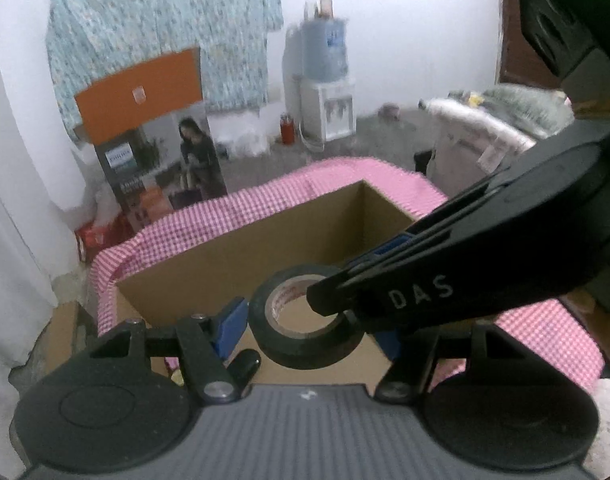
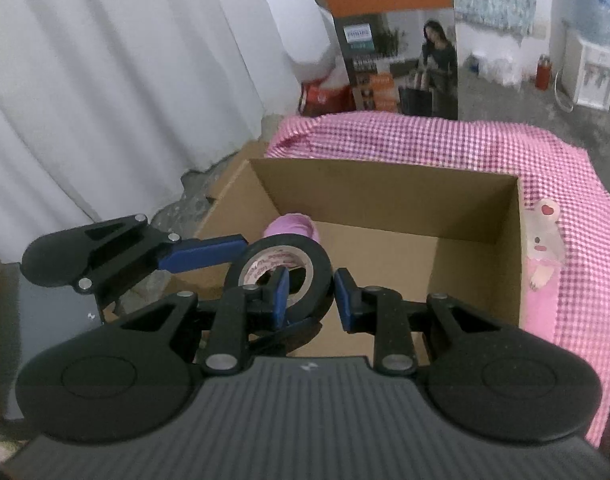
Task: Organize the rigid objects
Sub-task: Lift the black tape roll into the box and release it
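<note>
A roll of black tape [image 1: 305, 332] [image 2: 281, 276] hangs over the open cardboard box [image 1: 233, 256] [image 2: 389, 196]. My right gripper [image 2: 311, 296] holds it: one blue finger [image 2: 280, 296] is inside the roll's hole, the other [image 2: 345, 300] outside its wall. In the left wrist view the right gripper [image 1: 465, 264] crosses in from the right. My left gripper [image 1: 309, 332] stands wide around the roll, its blue left pad [image 1: 231, 326] a little apart from it. A pink object [image 2: 291, 226] lies in the box behind the roll.
The box sits on a table under a pink checked cloth [image 2: 565, 184] [image 1: 209, 216]. A small black cylinder [image 1: 247, 364] and a sticker strip [image 2: 545, 240] lie near the box. A printed carton [image 2: 401, 52], white curtain [image 2: 105, 80] and water dispenser [image 1: 329, 92] stand behind.
</note>
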`<act>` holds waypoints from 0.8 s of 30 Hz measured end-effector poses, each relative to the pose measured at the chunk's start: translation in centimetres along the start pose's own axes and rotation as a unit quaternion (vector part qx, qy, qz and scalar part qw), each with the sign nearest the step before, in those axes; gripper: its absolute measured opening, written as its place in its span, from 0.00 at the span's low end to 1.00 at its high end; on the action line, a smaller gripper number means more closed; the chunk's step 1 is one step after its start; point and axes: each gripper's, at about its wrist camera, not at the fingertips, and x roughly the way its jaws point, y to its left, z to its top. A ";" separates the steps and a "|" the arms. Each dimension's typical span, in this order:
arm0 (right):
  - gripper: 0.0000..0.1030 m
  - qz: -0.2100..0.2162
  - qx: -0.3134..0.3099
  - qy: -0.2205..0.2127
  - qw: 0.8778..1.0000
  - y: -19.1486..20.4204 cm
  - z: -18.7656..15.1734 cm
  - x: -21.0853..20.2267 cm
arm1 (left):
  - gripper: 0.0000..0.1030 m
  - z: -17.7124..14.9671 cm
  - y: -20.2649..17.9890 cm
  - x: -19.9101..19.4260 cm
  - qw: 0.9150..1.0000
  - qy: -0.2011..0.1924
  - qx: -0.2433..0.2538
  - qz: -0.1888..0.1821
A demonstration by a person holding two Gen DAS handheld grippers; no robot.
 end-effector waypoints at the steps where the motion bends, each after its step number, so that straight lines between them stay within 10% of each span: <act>1: 0.24 0.004 0.007 0.008 1.000 -0.8 0.6 0.9 | 0.65 0.5 0.4 1.2 1.000 0.012 -0.005 -0.002; 24: 0.25 0.045 0.106 0.127 0.985 -11.1 4.8 16.8 | 0.66 2.7 3.5 17.7 0.978 0.203 -0.043 0.035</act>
